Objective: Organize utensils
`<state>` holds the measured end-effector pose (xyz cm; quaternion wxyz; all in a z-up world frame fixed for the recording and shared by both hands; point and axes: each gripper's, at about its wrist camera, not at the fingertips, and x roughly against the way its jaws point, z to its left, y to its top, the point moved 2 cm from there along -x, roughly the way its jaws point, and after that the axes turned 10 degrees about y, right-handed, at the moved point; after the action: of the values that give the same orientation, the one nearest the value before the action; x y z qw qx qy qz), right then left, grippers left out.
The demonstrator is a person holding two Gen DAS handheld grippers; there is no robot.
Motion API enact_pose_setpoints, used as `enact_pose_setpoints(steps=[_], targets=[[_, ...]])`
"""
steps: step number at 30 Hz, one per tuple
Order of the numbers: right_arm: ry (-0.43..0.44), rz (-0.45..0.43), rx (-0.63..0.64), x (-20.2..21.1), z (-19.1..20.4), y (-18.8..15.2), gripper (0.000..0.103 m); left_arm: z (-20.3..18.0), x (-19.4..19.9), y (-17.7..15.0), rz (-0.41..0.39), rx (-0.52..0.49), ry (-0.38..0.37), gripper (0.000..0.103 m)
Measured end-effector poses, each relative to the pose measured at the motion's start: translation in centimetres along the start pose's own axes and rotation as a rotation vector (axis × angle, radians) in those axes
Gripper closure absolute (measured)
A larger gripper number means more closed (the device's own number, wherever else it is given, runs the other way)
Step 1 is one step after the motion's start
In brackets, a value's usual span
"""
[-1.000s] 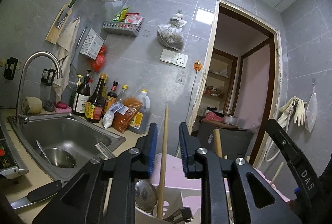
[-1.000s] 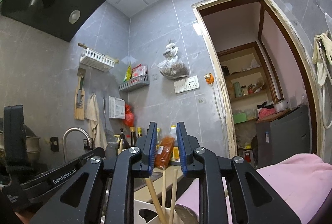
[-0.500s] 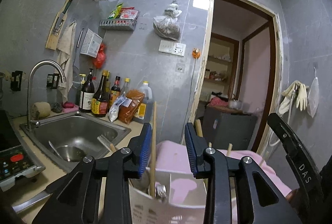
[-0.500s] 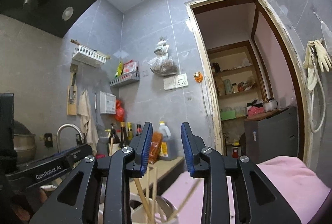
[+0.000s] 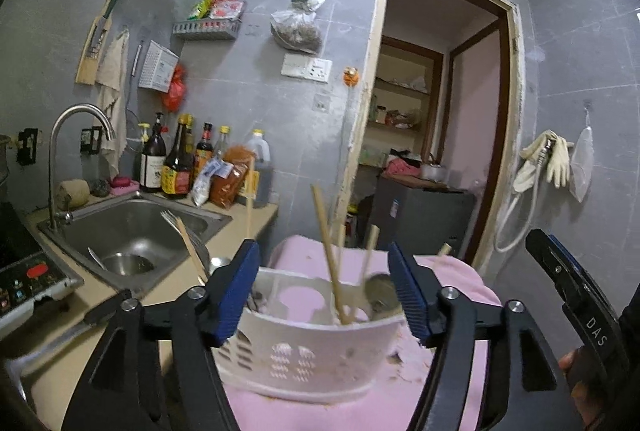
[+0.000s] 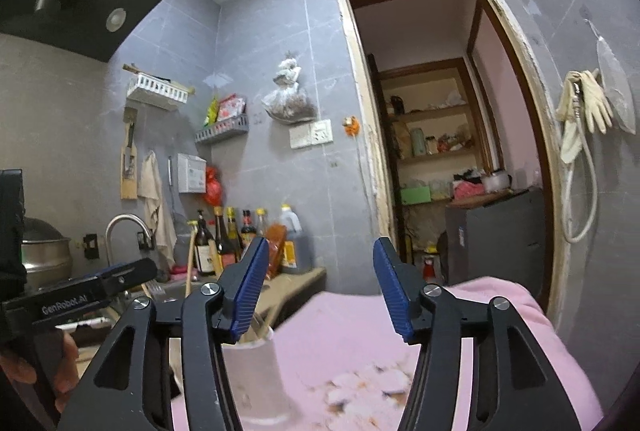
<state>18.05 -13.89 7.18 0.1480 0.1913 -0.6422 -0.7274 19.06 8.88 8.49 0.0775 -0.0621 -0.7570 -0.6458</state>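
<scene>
**Both claws released over the utensil caddy**

Largest first: the pink cloth point(image 5: 452, 271) spreads beneath and ahead of my left claw point(image 5: 324, 287), and lies under my right claw point(image 6: 316, 287) as well. On it, directly between my left claw's spread fingers, stands the white caddy point(image 5: 304, 347), apparently untouched by either pad. My right claw also gapes wide and grips nothing; the caddy sits low, just inside its left finger. Inside the caddy, chopsticks point(image 5: 328, 251) lean at loose angles beside a spoon point(image 5: 380, 289), and a fork point(image 5: 182, 231) rises left of my left claw. Risk, as I judge it: the light caddy on soft cloth could tip if a finger clips the leaning sticks.
</scene>
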Motion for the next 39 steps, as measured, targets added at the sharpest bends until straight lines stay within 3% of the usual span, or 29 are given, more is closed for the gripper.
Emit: enact_pose_setpoints(steps=[3,9,15,26,39], targets=[[-0.021,0.039,-0.015,1.6,-0.9,0.0,0.034,-0.9,0.8,-0.8,0.023,-0.007,-0.021,0.022],[-0.066,0.111,-0.037,5.1,-2.6,-0.6,0.020,-2.8,2.1,-2.6,0.075,-0.035,-0.042,0.007],[-0.115,0.177,-0.042,7.9,-3.7,-1.8,0.001,-4.4,3.9,-5.2,0.104,-0.079,-0.034,0.005],[-0.214,0.212,-0.004,11.9,-3.4,-3.3,0.000,-4.0,6.2,-8.0,0.116,-0.074,-0.008,0.003],[-0.218,0.203,-0.001,12.8,-3.3,-3.4,0.000,-4.2,6.4,-8.3,0.109,-0.083,-0.004,0.003]])
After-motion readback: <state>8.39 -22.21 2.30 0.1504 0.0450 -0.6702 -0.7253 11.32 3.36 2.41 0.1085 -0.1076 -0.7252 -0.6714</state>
